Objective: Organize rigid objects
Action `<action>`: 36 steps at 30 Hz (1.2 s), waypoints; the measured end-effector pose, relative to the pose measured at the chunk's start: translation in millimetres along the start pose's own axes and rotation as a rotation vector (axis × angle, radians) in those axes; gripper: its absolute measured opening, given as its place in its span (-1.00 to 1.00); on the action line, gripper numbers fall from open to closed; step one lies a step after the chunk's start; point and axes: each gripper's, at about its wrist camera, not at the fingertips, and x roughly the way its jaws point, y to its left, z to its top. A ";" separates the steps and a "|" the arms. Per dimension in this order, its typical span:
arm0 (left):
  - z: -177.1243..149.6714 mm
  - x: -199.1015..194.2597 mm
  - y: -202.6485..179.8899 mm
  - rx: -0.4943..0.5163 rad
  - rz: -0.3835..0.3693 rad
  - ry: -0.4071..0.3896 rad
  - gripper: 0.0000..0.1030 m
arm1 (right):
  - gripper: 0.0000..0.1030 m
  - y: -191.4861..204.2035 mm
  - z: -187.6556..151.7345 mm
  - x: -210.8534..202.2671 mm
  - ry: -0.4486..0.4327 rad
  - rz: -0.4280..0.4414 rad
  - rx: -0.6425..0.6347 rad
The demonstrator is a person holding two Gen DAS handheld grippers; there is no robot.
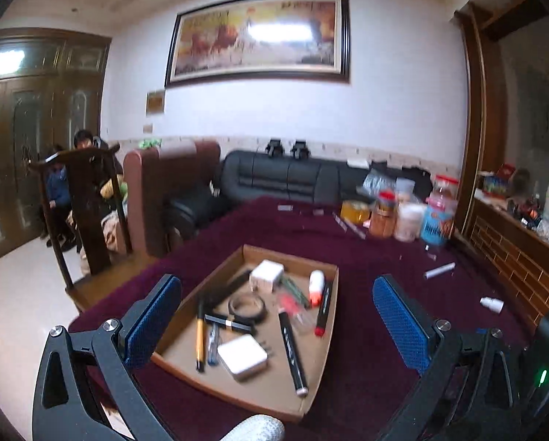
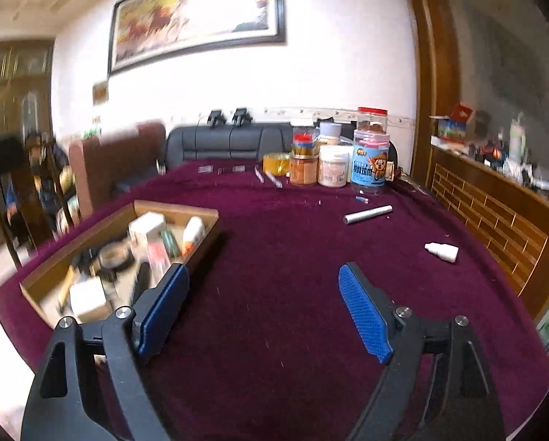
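A shallow cardboard tray (image 1: 186,296) lies on the maroon tablecloth (image 1: 366,268). In it are two white chargers (image 1: 242,356), pens, a black marker (image 1: 293,352), a tape roll (image 1: 247,305) and a small white bottle (image 1: 316,286). My left gripper (image 1: 276,323) hovers over the tray, open, with nothing between its blue pads. In the right wrist view the tray (image 2: 43,275) is at left. My right gripper (image 2: 263,305) stands open above bare cloth beside it. A white tube (image 2: 367,214) and a small white dropper bottle (image 2: 441,251) lie loose on the cloth to the right.
Several jars and tubs (image 2: 335,154) stand at the table's far side, with small flat pieces (image 2: 237,169) near them. A wooden chair (image 1: 87,217) and sofas (image 1: 274,176) lie beyond the table. A wooden cabinet (image 2: 495,220) runs along the right. A person (image 1: 59,191) sits at far left.
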 end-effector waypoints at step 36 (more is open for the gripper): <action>-43.8 78.4 20.1 -0.015 0.035 0.385 0.98 | 0.64 24.5 -11.0 33.6 0.147 0.014 -0.078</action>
